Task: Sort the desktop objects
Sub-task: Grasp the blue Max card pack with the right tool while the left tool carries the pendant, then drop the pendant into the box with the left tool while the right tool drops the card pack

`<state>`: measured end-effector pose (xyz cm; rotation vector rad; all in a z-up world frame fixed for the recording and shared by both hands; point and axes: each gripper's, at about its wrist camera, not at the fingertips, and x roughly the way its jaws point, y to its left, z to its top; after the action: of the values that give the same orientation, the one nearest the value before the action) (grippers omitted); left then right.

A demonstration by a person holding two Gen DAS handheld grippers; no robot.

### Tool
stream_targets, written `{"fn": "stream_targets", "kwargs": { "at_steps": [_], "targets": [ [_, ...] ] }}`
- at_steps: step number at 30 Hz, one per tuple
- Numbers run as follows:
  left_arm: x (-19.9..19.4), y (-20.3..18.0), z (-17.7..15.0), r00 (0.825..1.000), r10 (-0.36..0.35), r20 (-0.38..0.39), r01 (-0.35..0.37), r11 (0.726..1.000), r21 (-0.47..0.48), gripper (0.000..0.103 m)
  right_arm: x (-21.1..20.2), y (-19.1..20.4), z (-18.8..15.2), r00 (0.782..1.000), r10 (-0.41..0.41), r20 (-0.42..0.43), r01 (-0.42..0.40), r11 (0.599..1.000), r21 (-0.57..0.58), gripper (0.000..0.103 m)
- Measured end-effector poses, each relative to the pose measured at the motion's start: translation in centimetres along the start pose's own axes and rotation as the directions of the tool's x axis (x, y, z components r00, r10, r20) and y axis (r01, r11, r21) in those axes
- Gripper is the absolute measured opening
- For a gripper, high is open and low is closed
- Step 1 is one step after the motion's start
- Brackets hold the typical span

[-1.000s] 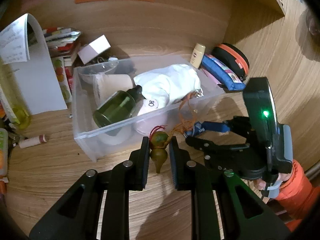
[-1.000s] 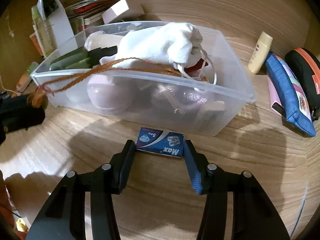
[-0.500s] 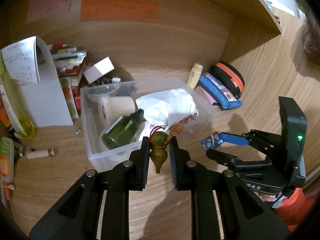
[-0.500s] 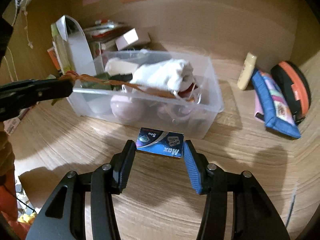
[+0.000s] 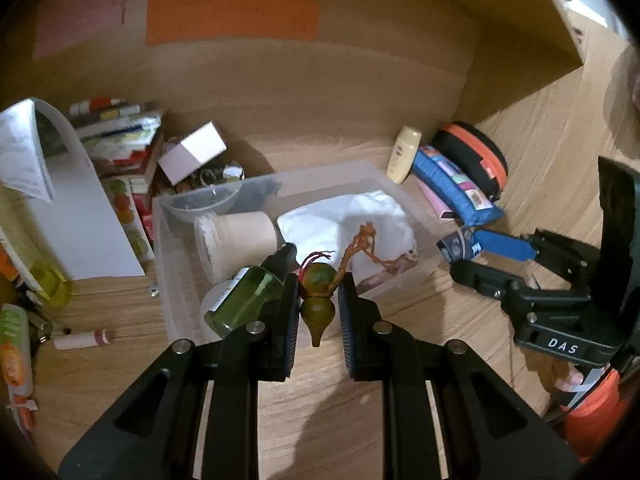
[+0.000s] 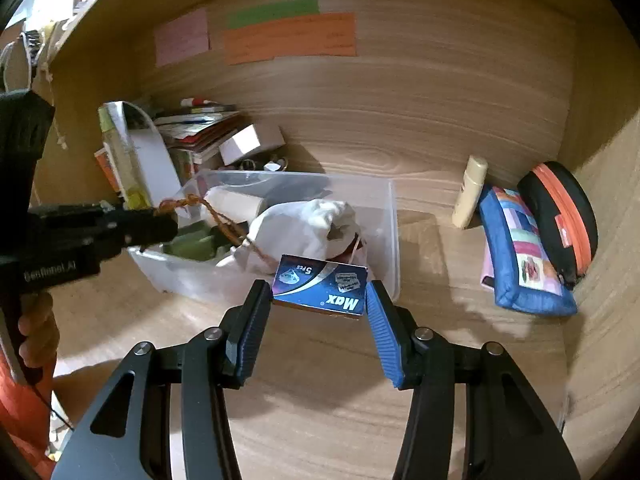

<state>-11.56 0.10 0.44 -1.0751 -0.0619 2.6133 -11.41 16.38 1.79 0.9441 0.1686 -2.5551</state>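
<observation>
My left gripper (image 5: 319, 300) is shut on a small green gourd charm (image 5: 317, 309) whose braided orange cord (image 5: 354, 250) trails up over the clear plastic bin (image 5: 170, 264). My right gripper (image 6: 318, 300) is shut on a small blue box marked "Max" (image 6: 320, 285), held above the desk just in front of the bin (image 6: 390, 240). The bin holds a white cloth bag (image 6: 304, 222), a green bottle (image 5: 244, 300) and a beige roll (image 5: 240, 236). In the left wrist view the right gripper (image 5: 460, 254) hangs at the bin's right end. The right wrist view has the left gripper (image 6: 168, 222) at the bin's left end.
A blue patchwork pouch (image 6: 520, 252), a black and orange case (image 6: 560, 216) and a cream tube (image 6: 470, 192) lie right of the bin. Books, a white box (image 6: 250, 144) and papers are piled at the back left. A small lip balm tube (image 5: 82, 338) lies on the desk.
Both grippers have risen with their loads. The blue box has left the desk and now hangs near the bin's rim. The cord has drawn up out of the bin.
</observation>
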Motion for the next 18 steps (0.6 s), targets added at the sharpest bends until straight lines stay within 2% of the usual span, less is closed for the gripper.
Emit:
{"fn": "stream_targets", "kwargs": {
  "at_steps": [9,14,18],
  "targets": [
    [3.3,0.3,-0.2,0.998,0.008,-0.067,-0.008,1.0,-0.002,0.018,3.3,-0.5,0.9,0.999,-0.012,-0.047,0.012,1.0,0.0,0.046],
    [3.7,0.9,-0.2,0.997,-0.014,-0.079,0.012,1.0,-0.02,0.019,4.6,-1.3,0.8,0.997,0.02,-0.076,-0.017,0.999,0.033,0.046],
    [3.6,1.2,-0.2,0.997,0.0,-0.079,-0.002,1.0,-0.024,0.026,4.9,-1.3,0.9,0.996,0.023,-0.089,-0.019,0.999,0.043,0.046]
  ]
}}
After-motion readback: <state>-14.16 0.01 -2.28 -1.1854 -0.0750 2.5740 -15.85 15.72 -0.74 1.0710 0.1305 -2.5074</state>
